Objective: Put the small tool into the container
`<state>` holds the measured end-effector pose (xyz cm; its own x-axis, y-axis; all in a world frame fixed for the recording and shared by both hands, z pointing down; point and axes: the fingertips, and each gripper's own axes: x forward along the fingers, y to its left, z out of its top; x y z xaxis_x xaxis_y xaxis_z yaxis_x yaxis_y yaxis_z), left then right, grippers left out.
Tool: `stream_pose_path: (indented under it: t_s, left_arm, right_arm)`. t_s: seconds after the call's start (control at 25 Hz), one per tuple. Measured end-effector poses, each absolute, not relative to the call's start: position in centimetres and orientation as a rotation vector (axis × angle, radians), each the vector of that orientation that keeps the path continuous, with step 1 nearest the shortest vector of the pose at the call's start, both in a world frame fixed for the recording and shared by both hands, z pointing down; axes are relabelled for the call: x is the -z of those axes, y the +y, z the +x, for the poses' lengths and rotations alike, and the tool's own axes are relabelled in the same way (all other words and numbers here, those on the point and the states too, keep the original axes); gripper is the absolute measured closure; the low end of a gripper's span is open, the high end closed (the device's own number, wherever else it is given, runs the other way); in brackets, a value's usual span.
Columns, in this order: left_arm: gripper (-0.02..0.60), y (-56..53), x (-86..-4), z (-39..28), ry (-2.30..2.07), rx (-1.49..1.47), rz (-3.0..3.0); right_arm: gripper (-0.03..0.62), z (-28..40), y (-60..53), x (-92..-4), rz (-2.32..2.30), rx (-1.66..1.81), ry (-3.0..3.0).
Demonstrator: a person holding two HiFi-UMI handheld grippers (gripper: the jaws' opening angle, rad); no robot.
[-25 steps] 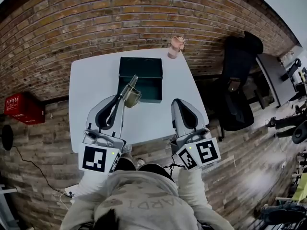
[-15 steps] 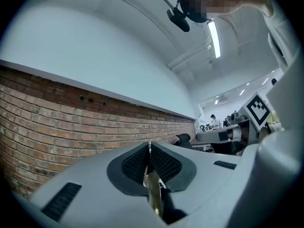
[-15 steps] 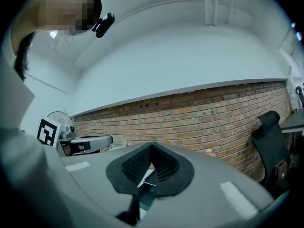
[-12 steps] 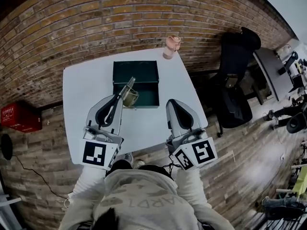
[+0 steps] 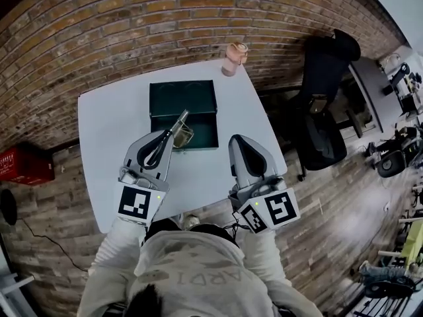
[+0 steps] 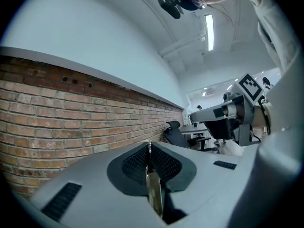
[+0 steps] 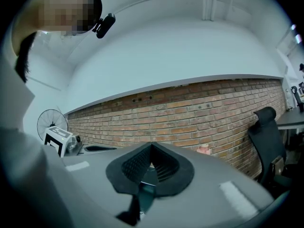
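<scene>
A dark green container [image 5: 188,96] stands open on the white table [image 5: 109,121]. My left gripper [image 5: 173,130] is shut on the small tool [image 5: 181,133], a thin shiny metal piece that pokes out over the container's near half. In the left gripper view the small tool [image 6: 153,193] shows as a narrow blade pinched between the closed jaws. My right gripper [image 5: 239,142] hovers over the table's near right part, to the right of the container, shut with nothing in it. The right gripper view shows its jaws closed on nothing.
A pink cup [image 5: 232,57] stands at the table's far right corner, also visible in the right gripper view [image 7: 204,149]. A black office chair [image 5: 325,101] sits right of the table. A brick wall [image 5: 132,25] runs behind it. A red box [image 5: 25,165] lies on the floor at left.
The left gripper with the small tool has shifted from the container's near left corner toward its middle. The right gripper has barely moved. The head view has swung a little.
</scene>
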<state>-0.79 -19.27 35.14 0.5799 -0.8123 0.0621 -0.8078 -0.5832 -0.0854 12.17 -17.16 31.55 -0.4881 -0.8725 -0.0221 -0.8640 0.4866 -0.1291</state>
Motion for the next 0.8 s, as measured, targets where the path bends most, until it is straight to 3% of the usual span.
stream_pose_path:
  t_s: [0.8]
  left_arm:
    - [0.561,-23.7,-45.9,3.0,1.037,0.567,-2.872]
  right_arm:
    - [0.583,13.9,-21.1,-34.7,-1.658,0.273,2.589]
